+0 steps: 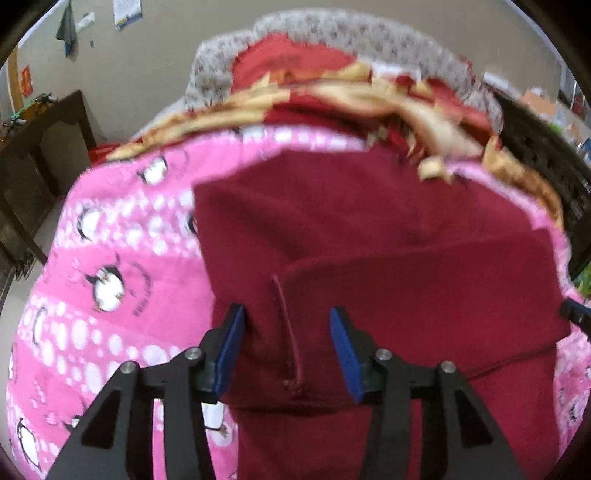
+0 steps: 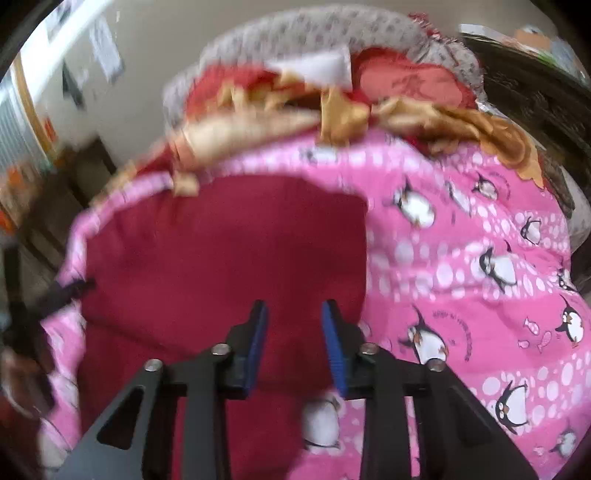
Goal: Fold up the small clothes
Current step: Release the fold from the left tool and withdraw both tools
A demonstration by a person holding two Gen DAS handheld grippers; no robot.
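A dark red small garment (image 1: 369, 258) lies partly folded on a pink penguin-print blanket (image 1: 110, 258). Its folded flap with a seam edge (image 1: 288, 332) lies between my left gripper's blue pads. My left gripper (image 1: 288, 325) is open just above the garment's near left part. In the right wrist view the same garment (image 2: 221, 251) lies on the blanket (image 2: 461, 277). My right gripper (image 2: 293, 317) is open over the garment's near right part. The other gripper's tip (image 2: 70, 288) shows at the garment's left edge.
A heap of red and tan cloth (image 1: 332, 99) lies beyond the garment against a grey patterned cushion (image 1: 332, 29). Dark wooden furniture (image 1: 37, 147) stands at the left, and a dark carved frame (image 1: 535, 147) at the right.
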